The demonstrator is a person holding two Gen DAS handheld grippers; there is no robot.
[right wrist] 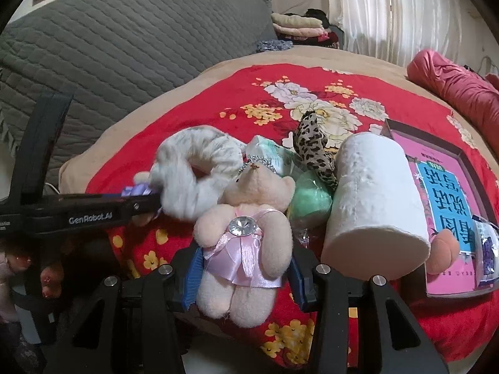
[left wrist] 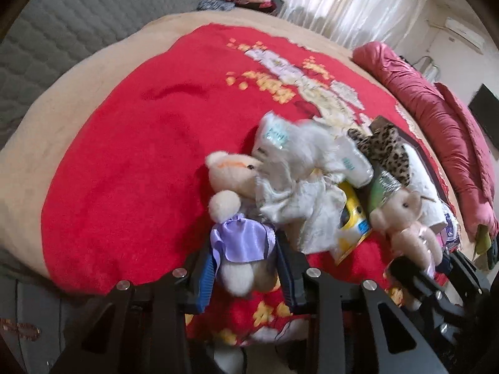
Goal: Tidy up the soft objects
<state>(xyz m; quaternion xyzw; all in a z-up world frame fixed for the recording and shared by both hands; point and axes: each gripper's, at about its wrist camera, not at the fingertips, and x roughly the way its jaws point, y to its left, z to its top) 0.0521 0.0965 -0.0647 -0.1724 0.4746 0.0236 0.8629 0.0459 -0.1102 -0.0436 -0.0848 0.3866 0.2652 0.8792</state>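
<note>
**Two bears, two tongs, one messy bed**

Since both bears are already sitting between the pads, the thing that matters now is how each one is lying relative to its tongs. The left tongs (left wrist: 246, 265) are gripping the bear in the lilac dress (left wrist: 240, 233) around its lower body, and its long axis is running straight away from the tongs, head pointing out toward the pile. The right tongs (right wrist: 244, 268) are squeezing the bear in the pink dress (right wrist: 246, 233) at the waist, same deal: legs dangling toward the camera, head away. Each hand is holding its own bear, so nobody's reaching across.

Both bears are hanging just over the red flowered blanket (left wrist: 124, 155) on the bed, right beside the clutter: a fluffy white scrunchie (right wrist: 193, 171), a leopard-print piece (right wrist: 315, 152) and a paper roll (right wrist: 374, 199).

Readable stuff: the left tool's side is showing "GenRobot.AI" in the right view. The pink book (right wrist: 446, 218) is lying upside down with big Chinese characters I'm not managing to read. The yellow packet's (left wrist: 352, 221) print is too blurry.
</note>
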